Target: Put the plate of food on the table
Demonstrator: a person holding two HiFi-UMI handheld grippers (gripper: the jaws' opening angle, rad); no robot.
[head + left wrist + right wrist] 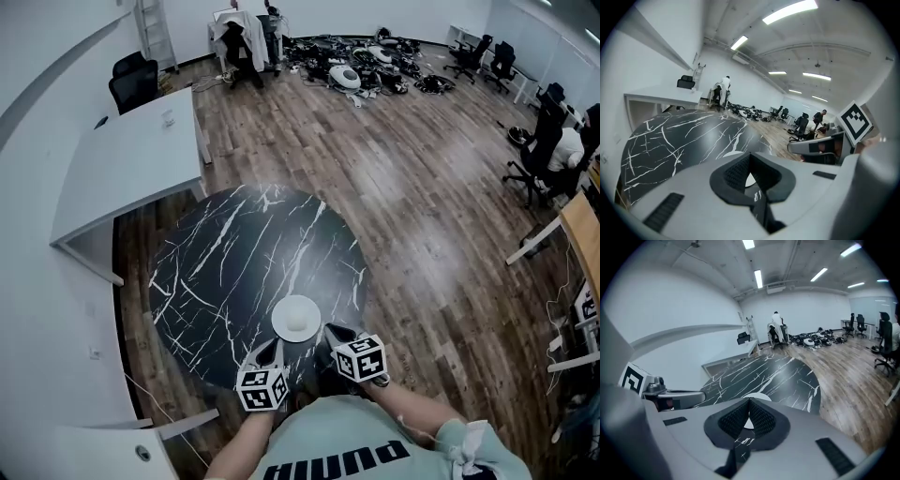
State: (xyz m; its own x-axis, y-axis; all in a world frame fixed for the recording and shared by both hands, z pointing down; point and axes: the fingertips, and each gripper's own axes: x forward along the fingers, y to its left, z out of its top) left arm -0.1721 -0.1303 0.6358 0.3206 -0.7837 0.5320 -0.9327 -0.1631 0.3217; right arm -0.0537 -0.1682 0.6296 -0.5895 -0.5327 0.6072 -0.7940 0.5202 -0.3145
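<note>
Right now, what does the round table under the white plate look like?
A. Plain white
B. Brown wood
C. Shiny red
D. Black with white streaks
D: in the head view the round table under the white plate is black with thin white streaks, like marble. The brown wood is the floor around it.

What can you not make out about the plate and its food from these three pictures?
The food: head view, too small to identify.
The plate: in both gripper views, the shut jaws of the left gripper and right gripper hide all but a sliver.
The plate's underside: no view shows whether it touches the table.
</note>
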